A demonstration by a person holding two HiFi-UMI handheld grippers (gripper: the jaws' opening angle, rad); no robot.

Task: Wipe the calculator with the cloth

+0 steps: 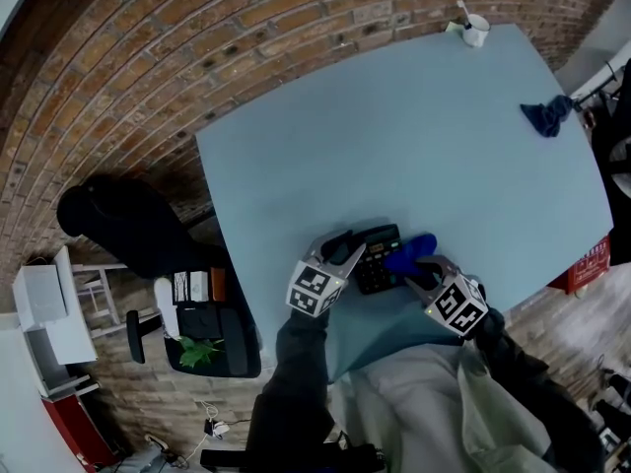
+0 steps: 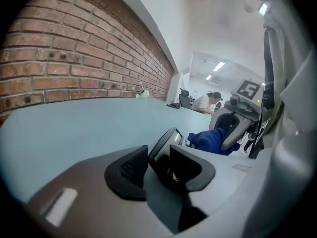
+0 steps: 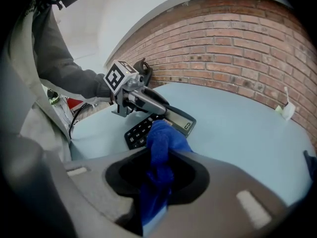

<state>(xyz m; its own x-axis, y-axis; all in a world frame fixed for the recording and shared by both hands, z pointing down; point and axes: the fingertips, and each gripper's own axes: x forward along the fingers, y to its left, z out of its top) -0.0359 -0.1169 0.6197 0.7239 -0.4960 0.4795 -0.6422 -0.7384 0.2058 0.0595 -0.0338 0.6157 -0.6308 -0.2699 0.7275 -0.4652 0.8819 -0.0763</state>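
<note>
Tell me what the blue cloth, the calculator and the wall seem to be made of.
Cloth: soft, fuzzy fabric, likely microfibre; it bunches and droops in folds.
Calculator: apparently hard black plastic, slightly glossy, with a glassy grey display.
Wall: red brick with pale mortar joints, matte and rough.

Calculator (image 1: 377, 264): one corner sits under the left gripper (image 1: 347, 249) and its right side under the cloth (image 1: 411, 252). Key print is too small to read. In the left gripper view only a sliver of it shows. The cloth's tail is buried inside the right gripper (image 3: 159, 165). Far beyond the calculator, the cup (image 1: 475, 30) contents and a dark blue bundle (image 1: 545, 116) are too small to tell.
</note>
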